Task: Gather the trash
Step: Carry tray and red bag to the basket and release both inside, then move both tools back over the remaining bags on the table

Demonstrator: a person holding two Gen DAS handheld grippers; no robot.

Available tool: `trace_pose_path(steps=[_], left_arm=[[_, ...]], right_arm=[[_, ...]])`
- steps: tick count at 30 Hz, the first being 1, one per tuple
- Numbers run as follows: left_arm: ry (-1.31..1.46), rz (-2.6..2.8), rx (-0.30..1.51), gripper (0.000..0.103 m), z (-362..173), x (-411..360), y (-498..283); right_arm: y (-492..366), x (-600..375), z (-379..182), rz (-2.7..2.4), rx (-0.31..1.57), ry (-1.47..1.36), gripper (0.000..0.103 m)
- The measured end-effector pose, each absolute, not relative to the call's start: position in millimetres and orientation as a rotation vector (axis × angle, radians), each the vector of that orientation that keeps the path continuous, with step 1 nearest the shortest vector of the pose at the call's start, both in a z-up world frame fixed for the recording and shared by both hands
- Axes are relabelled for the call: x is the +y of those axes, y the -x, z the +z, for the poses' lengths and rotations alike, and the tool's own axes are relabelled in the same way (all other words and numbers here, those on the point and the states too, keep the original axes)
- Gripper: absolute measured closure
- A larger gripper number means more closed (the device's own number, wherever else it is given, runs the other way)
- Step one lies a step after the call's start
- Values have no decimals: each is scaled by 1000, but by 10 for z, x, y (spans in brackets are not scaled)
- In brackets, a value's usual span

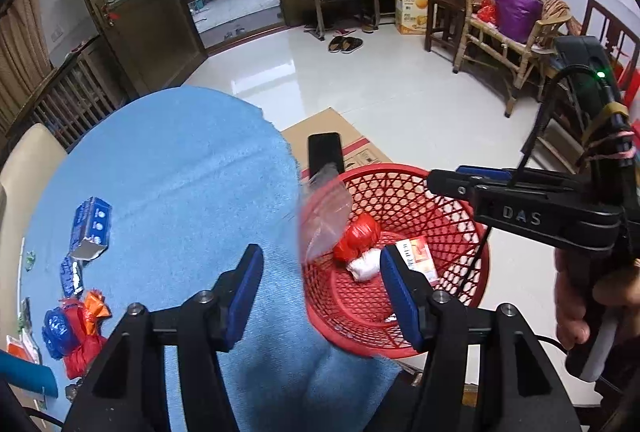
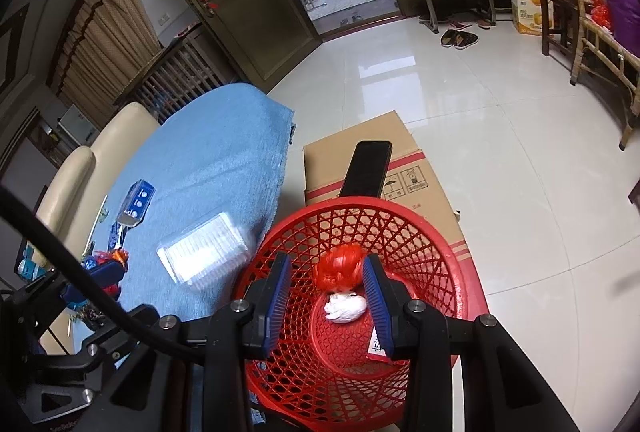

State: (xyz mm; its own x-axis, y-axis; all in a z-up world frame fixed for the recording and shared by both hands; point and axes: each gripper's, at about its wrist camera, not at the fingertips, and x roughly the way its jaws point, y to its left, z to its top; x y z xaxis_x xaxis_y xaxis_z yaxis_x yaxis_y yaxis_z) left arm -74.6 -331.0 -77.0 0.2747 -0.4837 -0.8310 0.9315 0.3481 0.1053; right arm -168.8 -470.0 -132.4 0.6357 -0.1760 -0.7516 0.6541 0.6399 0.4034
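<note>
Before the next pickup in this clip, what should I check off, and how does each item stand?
1. Left tool open and empty: ok.
2. Right tool open and empty, over the red basket: ok.
3. Basket has room: ok; only a red bag, white wad and small carton lie in it.
4. Clear plastic container binned: not ok; it is at the blue cloth edge, beside the rim.
5. Cloth cleared: not ok; blue box and wrappers remain.

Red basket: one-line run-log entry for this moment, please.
left gripper: open | right gripper: open, over red basket | clear plastic container: airborne beside basket rim
</note>
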Motion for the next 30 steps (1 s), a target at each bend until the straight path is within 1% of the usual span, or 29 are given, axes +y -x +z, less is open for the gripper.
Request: trace_pose_path(steps=[3,5,13,22,30], left_arm=[[-677,-1065,786,41,-749,-3305,768],[-674,-1062,783,38,-735,-3297,766],[-634,-1005,765,35,-634,-3160,645],[-605,-879,720,32,-492,-2840,476],[-546,-758,715,31,-385,-2403,224]], right_arm=[[1711,-4722,-1312,-534,727,-738,62],[1726,-4727,-1307,-538,725,-742,62],[1725,-4730,-1261,-528,721,-749,62],[1576,-4584,-1168,-489,722,-725,62],[1310,-4286,-1043,-430,738,-657,62]])
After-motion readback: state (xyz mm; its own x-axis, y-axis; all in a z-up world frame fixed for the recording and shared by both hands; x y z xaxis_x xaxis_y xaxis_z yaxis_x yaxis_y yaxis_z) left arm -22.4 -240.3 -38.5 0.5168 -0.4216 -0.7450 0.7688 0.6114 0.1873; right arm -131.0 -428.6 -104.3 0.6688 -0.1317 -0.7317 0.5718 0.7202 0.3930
